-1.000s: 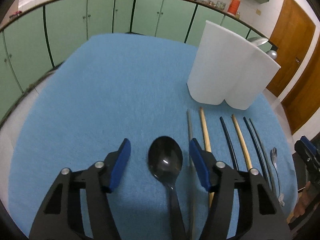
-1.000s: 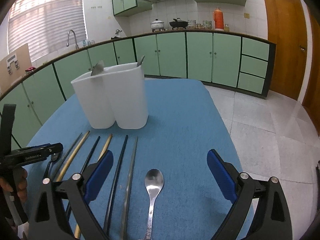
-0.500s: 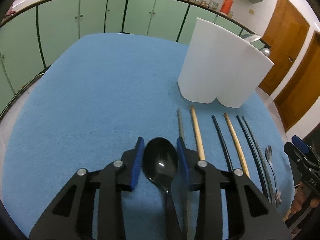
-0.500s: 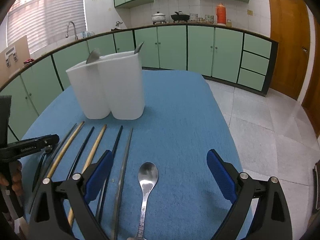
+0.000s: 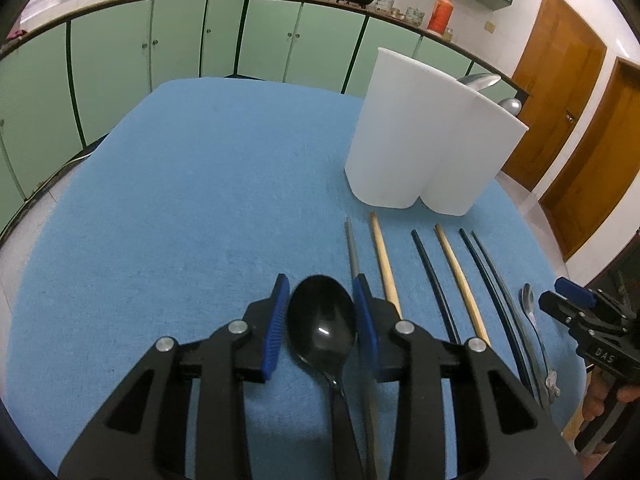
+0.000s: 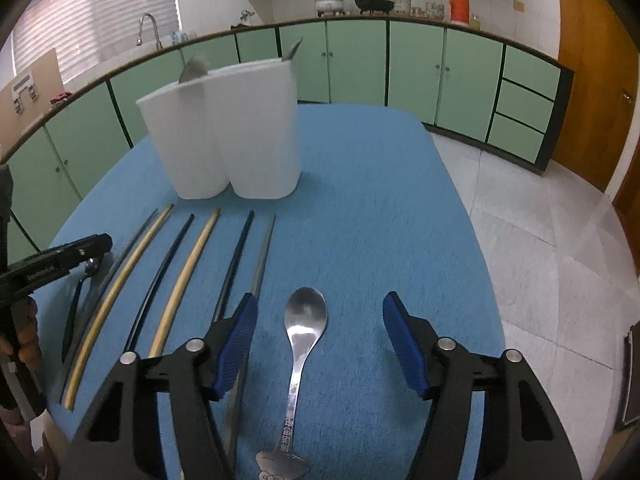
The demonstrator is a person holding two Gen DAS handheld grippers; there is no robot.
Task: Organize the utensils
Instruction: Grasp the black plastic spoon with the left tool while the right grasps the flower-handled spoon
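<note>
My left gripper is shut on the bowl of a black spoon that lies on the blue cloth. My right gripper is open, its fingers either side of a silver spoon lying on the cloth. Several chopsticks, wooden, black and grey, lie side by side between the two spoons. A white two-compartment holder stands beyond them and also shows in the right wrist view; two metal utensil ends stick out of it.
The table edge drops to a tiled floor on the right. Green kitchen cabinets run around the back. The left gripper's body shows at the left of the right wrist view.
My left gripper has closed from wide open onto the black spoon's bowl. My right gripper has come nearer to the silver spoon and stays open.
</note>
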